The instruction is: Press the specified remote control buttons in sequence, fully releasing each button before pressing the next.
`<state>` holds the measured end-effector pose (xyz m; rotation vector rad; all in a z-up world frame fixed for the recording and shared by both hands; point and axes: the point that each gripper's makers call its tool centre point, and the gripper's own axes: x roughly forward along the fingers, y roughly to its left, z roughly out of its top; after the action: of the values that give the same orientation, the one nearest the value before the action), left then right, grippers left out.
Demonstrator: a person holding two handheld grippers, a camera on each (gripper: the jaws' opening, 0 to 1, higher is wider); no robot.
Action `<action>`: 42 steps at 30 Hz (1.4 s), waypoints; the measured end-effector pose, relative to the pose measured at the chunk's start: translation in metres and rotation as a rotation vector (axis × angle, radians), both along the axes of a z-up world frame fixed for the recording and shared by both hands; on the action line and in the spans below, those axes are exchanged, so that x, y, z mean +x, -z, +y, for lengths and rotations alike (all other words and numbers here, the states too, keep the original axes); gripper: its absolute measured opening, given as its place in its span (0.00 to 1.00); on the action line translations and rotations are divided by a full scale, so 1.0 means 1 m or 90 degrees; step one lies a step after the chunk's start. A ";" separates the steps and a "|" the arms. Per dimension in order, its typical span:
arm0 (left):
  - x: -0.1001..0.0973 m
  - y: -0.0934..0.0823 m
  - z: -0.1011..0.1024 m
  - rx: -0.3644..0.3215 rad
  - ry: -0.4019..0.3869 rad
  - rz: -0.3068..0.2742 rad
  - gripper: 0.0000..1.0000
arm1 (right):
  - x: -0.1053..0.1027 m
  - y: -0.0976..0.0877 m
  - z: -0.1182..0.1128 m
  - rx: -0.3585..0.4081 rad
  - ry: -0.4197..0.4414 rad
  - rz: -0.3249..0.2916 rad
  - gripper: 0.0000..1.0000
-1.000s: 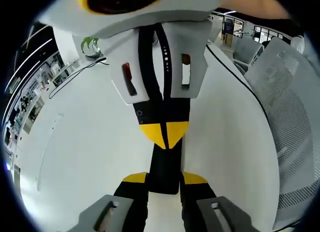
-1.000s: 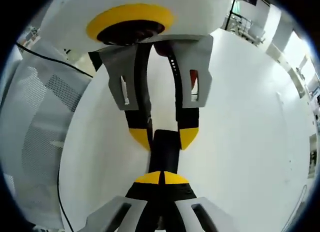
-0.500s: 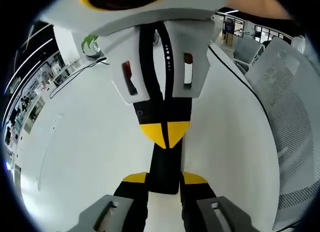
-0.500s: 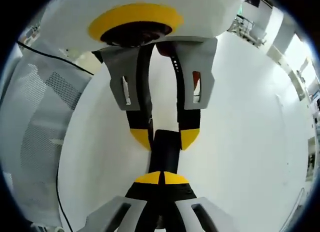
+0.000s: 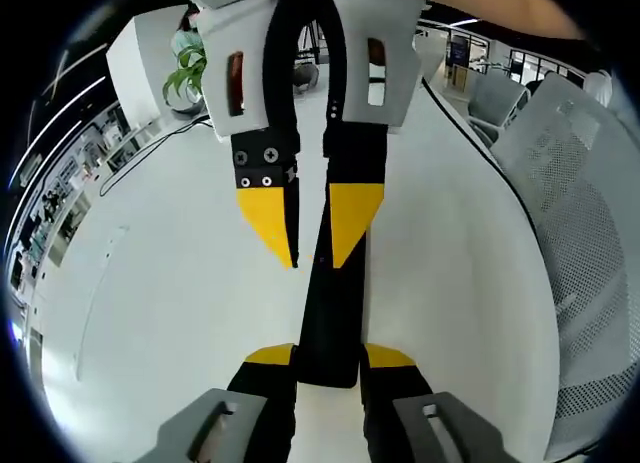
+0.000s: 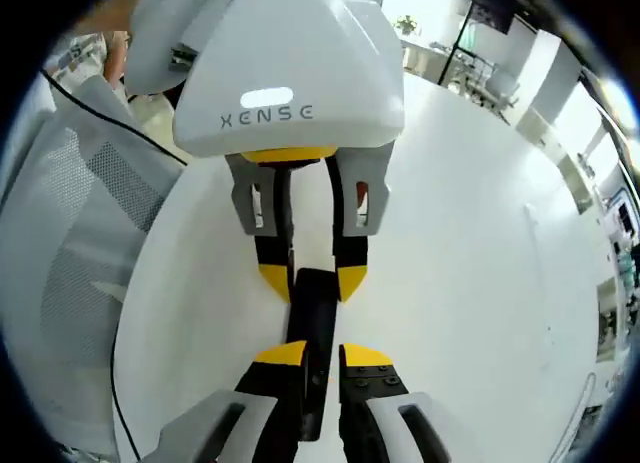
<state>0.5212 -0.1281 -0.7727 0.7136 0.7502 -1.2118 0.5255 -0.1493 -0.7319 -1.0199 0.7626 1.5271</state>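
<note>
A slim black remote (image 5: 330, 323) is held lengthwise above the white table (image 5: 160, 303). My left gripper (image 5: 330, 356) is shut on its near end, one yellow tip on each side. From the top of the left gripper view comes my right gripper (image 5: 312, 233), its yellow tips parted with the remote running between them. In the right gripper view the right gripper (image 6: 322, 354) stands open astride the remote (image 6: 312, 303). Beyond it, the left gripper (image 6: 312, 280) clamps the far end. The remote's buttons are hidden.
A white mesh chair (image 5: 570, 183) stands past the table's curved edge, and it also shows in the right gripper view (image 6: 70, 243). A potted plant (image 5: 185, 73) and a black cable (image 5: 150, 148) lie at the table's far end. Office desks fill the background.
My right gripper's tips, pressed together on the remote before, have parted and pulled back along it. The left gripper keeps its hold without moving.
</note>
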 end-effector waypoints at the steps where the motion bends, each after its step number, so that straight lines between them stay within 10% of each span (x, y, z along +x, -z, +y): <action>1: 0.000 0.000 0.000 0.000 0.000 0.000 0.23 | 0.000 -0.001 -0.001 0.005 -0.003 -0.005 0.17; 13: -0.001 0.000 -0.001 -0.002 -0.001 0.000 0.23 | 0.001 -0.009 -0.014 0.077 0.041 -0.035 0.50; 42: -0.001 0.000 -0.003 -0.006 -0.003 0.001 0.23 | -0.001 0.031 -0.072 0.041 0.069 -0.010 0.41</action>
<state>0.5203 -0.1313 -0.7727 0.7038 0.7464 -1.2113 0.5245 -0.2210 -0.7634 -0.9269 0.7413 1.4400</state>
